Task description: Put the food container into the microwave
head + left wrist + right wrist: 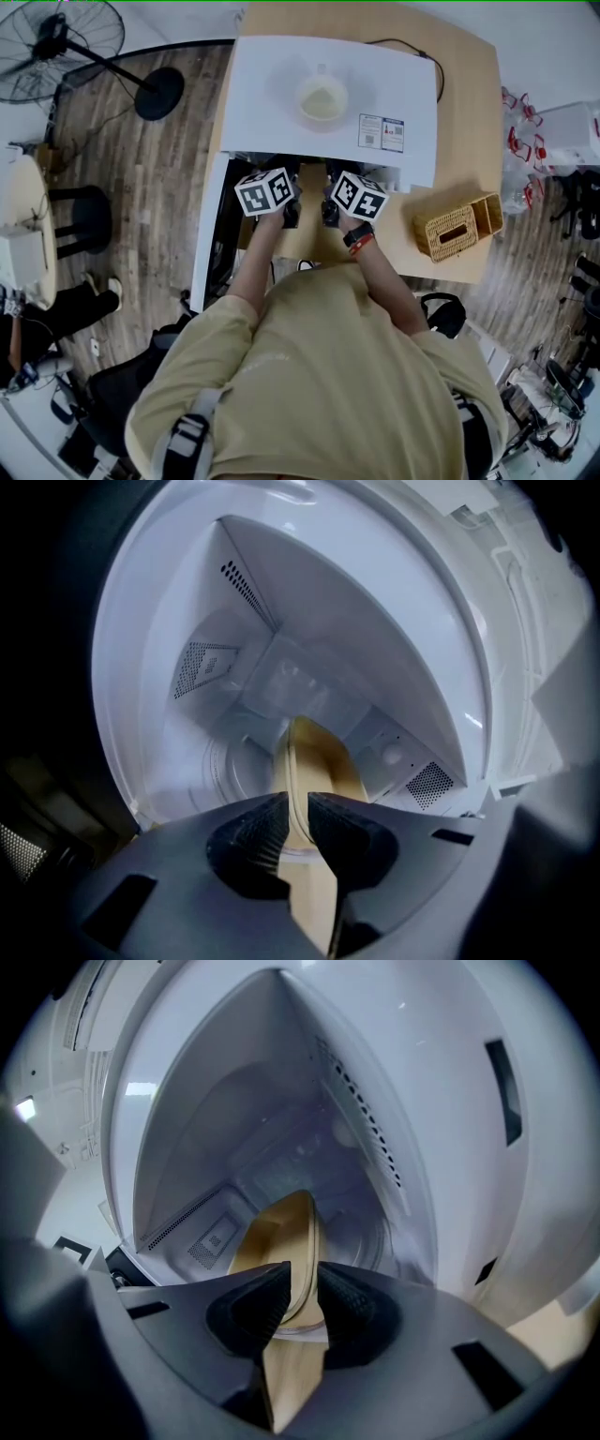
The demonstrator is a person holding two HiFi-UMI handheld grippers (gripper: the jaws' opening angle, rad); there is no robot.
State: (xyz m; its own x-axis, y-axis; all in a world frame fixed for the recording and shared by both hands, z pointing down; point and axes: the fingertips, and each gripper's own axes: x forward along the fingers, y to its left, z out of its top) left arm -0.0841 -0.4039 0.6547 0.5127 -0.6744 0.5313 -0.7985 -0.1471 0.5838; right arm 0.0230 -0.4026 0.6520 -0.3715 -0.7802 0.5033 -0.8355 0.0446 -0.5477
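Observation:
Both gripper views look into the white microwave cavity [281, 667]. A tan food container [321, 761] hangs tilted just inside the opening, above the glass turntable [234, 761]. My left gripper [298, 808] is shut on one side of its rim. The right gripper [303, 1283] is shut on the opposite rim of the container [279, 1232]. In the head view the microwave [281, 84] stands on a wooden table, and both the left gripper [287, 208] and the right gripper [332, 208] reach into its front. The container is hidden there.
The microwave door [208, 225] stands open to the left. A pale bowl [322, 98] sits on top of the microwave. A wicker box [457, 228] rests on the table [469, 103] at the right. A fan [66, 47] and a stool [80, 220] stand on the floor to the left.

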